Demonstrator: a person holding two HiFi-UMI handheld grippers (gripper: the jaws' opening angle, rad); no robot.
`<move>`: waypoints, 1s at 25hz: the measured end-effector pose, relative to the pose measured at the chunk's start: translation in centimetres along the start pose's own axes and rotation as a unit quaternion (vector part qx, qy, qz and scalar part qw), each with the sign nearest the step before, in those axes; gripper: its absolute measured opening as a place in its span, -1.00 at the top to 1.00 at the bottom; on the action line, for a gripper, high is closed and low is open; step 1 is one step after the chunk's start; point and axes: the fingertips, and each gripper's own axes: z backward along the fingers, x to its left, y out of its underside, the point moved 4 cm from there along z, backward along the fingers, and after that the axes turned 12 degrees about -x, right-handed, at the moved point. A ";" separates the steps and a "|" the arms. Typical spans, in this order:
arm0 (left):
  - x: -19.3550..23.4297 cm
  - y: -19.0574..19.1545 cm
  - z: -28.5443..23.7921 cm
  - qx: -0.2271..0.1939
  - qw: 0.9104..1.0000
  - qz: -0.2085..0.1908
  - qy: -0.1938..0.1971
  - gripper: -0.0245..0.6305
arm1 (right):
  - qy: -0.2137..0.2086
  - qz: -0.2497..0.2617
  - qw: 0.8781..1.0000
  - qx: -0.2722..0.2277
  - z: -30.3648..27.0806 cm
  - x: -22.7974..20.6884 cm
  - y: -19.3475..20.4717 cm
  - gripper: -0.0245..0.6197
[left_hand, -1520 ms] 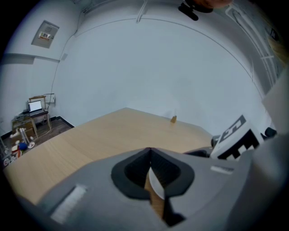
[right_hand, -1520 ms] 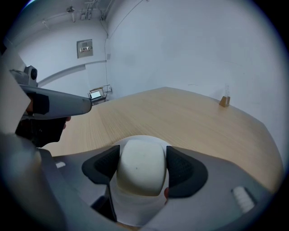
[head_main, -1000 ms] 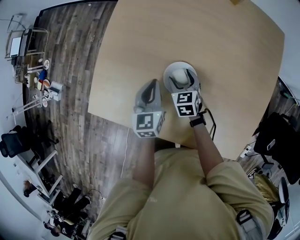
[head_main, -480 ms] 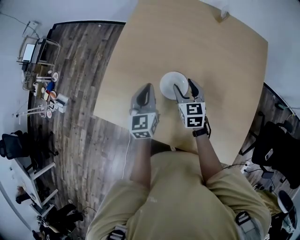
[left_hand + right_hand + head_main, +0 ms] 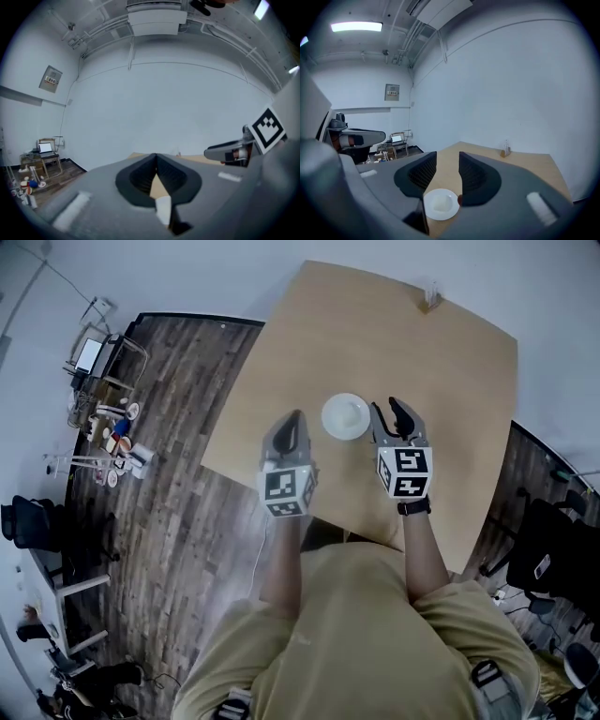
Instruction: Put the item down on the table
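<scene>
A white plate lies flat on the light wooden table, a pale lump at its centre. My right gripper hovers just right of the plate, open and empty, not touching it. In the right gripper view the plate shows low between the spread jaws of that gripper. My left gripper is left of the plate, near the table's left edge. In the left gripper view its tips meet with nothing between them.
A small holder stands at the table's far edge, also seen in the right gripper view. Dark wood floor lies left of the table, with a cluttered rack and chairs. The table's near edge is by my body.
My right gripper has drawn back to the right off the plate, which now lies alone on the table. The left gripper has kept its place beside it.
</scene>
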 end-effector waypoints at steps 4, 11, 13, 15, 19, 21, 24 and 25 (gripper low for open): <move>-0.4 -3.0 2.6 -0.026 1.000 -0.017 0.002 0.92 | -0.011 0.009 0.999 -0.044 1.9 2.5 -3.6 0.52; 0.7 -6.3 4.3 -0.064 0.997 -0.022 0.029 0.92 | 0.003 0.033 0.996 -0.085 4.0 5.8 -7.1 0.70; 1.0 -6.8 4.4 -0.070 0.996 -0.022 0.046 0.92 | 0.020 0.033 0.995 -0.090 4.2 6.2 -7.6 0.76; 1.6 -7.4 4.9 -0.071 0.996 -0.019 0.056 0.92 | 0.039 0.022 0.995 -0.093 4.4 6.8 -8.0 0.86; 3.7 -8.1 6.2 -0.069 0.994 -0.015 0.080 0.92 | 0.073 0.010 0.992 -0.100 4.6 9.0 -8.6 0.90; 5.3 -8.0 6.7 -0.068 0.994 -0.006 0.084 0.92 | 0.079 0.017 0.992 -0.101 4.5 10.6 -8.7 0.90; 6.7 -8.1 7.2 -0.071 0.994 0.001 0.089 0.92 | 0.082 0.029 0.991 -0.101 4.8 12.3 -8.7 0.90; 6.7 -8.1 7.2 -0.073 0.993 0.003 0.090 0.92 | 0.084 0.031 0.991 -0.102 4.9 12.4 -8.8 0.90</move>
